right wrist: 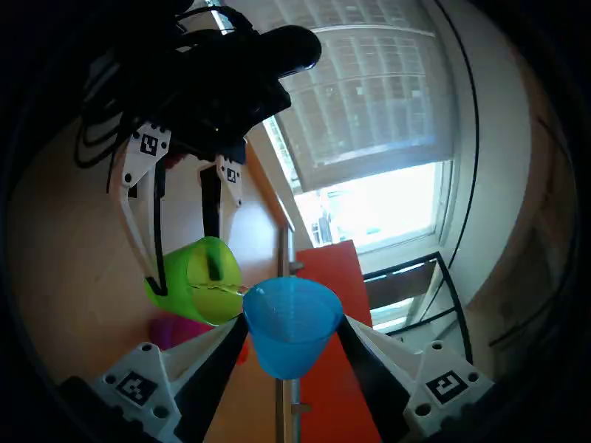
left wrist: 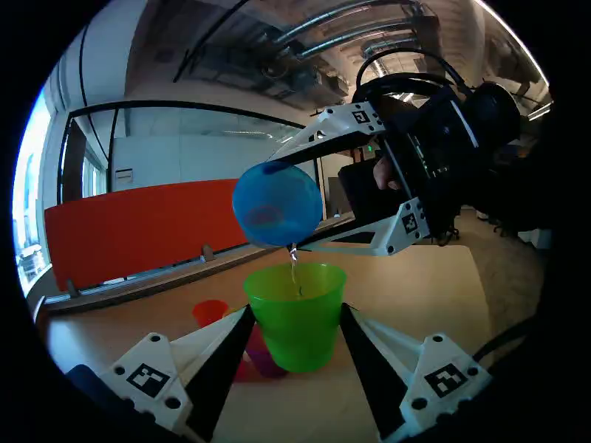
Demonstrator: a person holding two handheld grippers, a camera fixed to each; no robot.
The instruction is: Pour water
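My left gripper [left wrist: 295, 310] is shut on an upright green cup [left wrist: 297, 325] held just above the wooden table [left wrist: 421, 295]. Above it, my right gripper [left wrist: 288, 203] holds a blue cup [left wrist: 277, 203] tipped over, bottom toward this camera. A thin stream of water [left wrist: 293, 267] falls from its rim into the green cup. In the right gripper view the blue cup [right wrist: 292, 328] sits between my right gripper's [right wrist: 292, 320] fingers, and water [right wrist: 229, 290] runs off its rim into the green cup [right wrist: 193, 284], held by the left gripper [right wrist: 185, 273] farther off.
A red cup [left wrist: 210, 311] and a magenta cup [left wrist: 260, 359] stand on the table behind the green cup; the magenta cup [right wrist: 171, 330] also shows in the right gripper view. An orange partition [left wrist: 140, 232] runs along the table's far edge. A hand [left wrist: 382, 174] holds the right gripper.
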